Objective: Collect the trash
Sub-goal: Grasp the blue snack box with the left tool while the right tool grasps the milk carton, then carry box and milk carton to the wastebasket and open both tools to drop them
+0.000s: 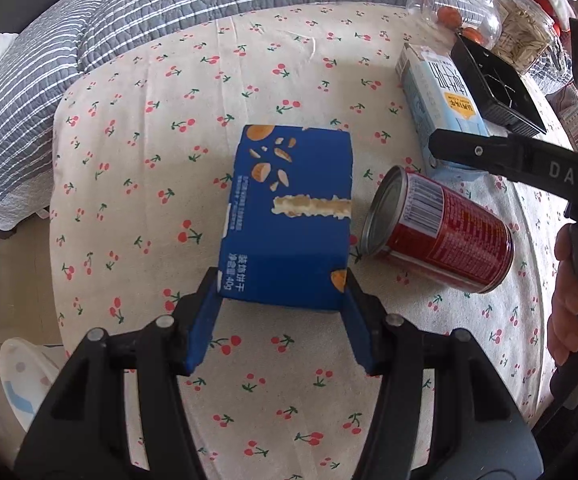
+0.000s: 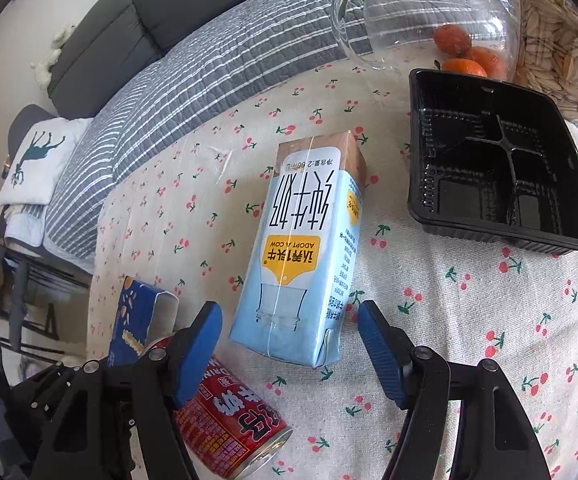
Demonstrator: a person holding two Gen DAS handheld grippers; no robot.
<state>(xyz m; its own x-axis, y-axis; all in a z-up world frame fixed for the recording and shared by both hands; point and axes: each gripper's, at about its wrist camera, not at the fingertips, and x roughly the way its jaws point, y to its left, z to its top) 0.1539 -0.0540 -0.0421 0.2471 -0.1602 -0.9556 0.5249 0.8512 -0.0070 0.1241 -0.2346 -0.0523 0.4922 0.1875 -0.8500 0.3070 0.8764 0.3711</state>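
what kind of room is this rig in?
Likely a home living room. A cherry-print tablecloth covers the table, a grey sofa with a striped quilt stands behind it, and a glass jar of sunflower seeds sits beside a glass pitcher.

A cherry-print tablecloth [image 2: 469, 320] is seen spread across the table. At the far right edge a clear glass jug [image 2: 429, 12] is stood, with small orange fruits [image 2: 465, 54] seen through and beside it. Just to its right, a clear container of pale seeds [image 2: 557, 48] is parked. Beyond the table, a grey striped quilt [image 1: 137, 12] is draped over a dark sofa [image 2: 137, 12], and a white cushion with a deer print [image 2: 37, 160] is propped at the left.
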